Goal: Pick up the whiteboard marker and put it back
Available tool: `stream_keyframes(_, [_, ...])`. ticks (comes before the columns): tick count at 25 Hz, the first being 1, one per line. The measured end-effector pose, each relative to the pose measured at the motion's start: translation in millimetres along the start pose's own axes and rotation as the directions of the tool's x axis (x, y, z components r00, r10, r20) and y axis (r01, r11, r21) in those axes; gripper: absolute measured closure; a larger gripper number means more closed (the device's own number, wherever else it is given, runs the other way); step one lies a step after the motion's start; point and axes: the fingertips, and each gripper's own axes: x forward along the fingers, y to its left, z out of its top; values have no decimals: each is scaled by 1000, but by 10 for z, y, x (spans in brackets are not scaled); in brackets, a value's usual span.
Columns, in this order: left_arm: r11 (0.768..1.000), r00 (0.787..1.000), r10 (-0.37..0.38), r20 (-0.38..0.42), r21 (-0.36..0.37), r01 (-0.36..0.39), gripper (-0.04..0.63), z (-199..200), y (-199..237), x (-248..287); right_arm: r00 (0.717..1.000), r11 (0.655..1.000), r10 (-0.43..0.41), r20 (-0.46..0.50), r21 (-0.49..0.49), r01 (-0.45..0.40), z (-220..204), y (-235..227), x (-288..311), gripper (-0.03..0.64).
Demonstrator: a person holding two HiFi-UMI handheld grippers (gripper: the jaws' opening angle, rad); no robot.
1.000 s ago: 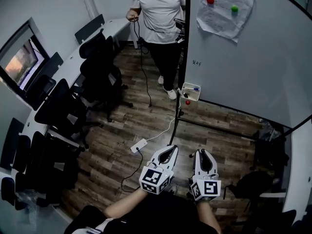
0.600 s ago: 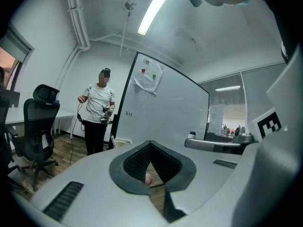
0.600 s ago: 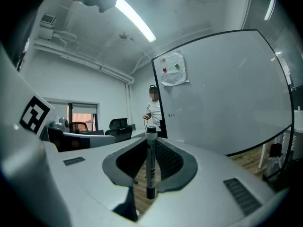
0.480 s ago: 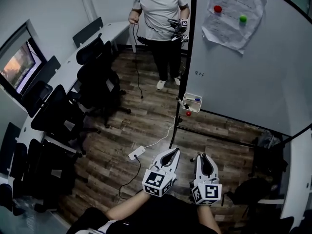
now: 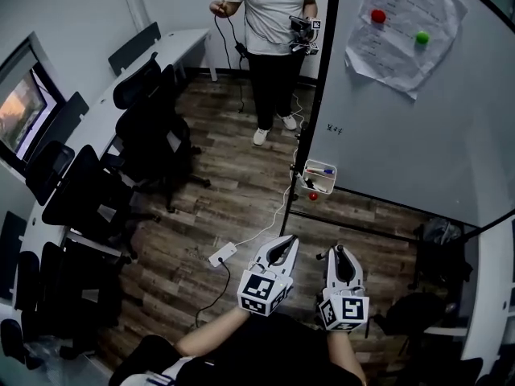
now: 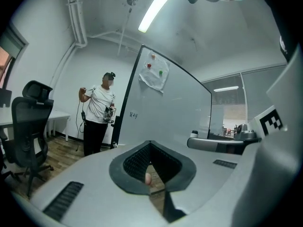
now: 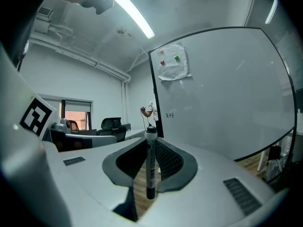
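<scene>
A black whiteboard marker (image 7: 150,167) stands upright between the jaws of my right gripper (image 7: 150,148), which is shut on it, cap end up. In the head view the right gripper (image 5: 339,252) and the left gripper (image 5: 283,244) are side by side low in the picture, both pointing toward the whiteboard (image 5: 418,143). A small tray (image 5: 319,177) holding markers hangs at the board's lower left corner, well ahead of both grippers. The left gripper (image 6: 150,145) has its fingertips together with nothing held.
A person (image 5: 276,22) stands by the board's left edge holding a device. Black office chairs (image 5: 149,135) line a long desk on the left. A white power strip (image 5: 222,256) with cables lies on the wood floor. A paper sheet (image 5: 402,39) hangs under magnets.
Both grippers have been carried forward toward the whiteboard. The tray and board edge sit lower and nearer in the head view. The marker stays gripped.
</scene>
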Motion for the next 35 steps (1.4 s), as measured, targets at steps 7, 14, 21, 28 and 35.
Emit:
stream_keyframes(7, [999,999,-34,0,-24,34,588,72,292,204,1000,1000,-14,-13,1,14,27,90,379,546])
stream_keyframes(14, [996,998,-70,1,-61,70,588,177,560,394,998,998,-54,-12,16,54,109,106,647,546])
stream_keyframes(21, [991,995,-104,-6,-89,103,588,174,716,474,996,996,-84,-18,7,84,128,189,786,546])
stream_keyframes(28, [987,994,-99,-45,-128,93,588,36,822,615,997,997,-72,-34,24,73,70,82,972,546])
stream_keyframes(35, [990,994,-82,-66,-122,74,588,31,913,901,997,996,-60,-53,57,63,53,-119,1289,546])
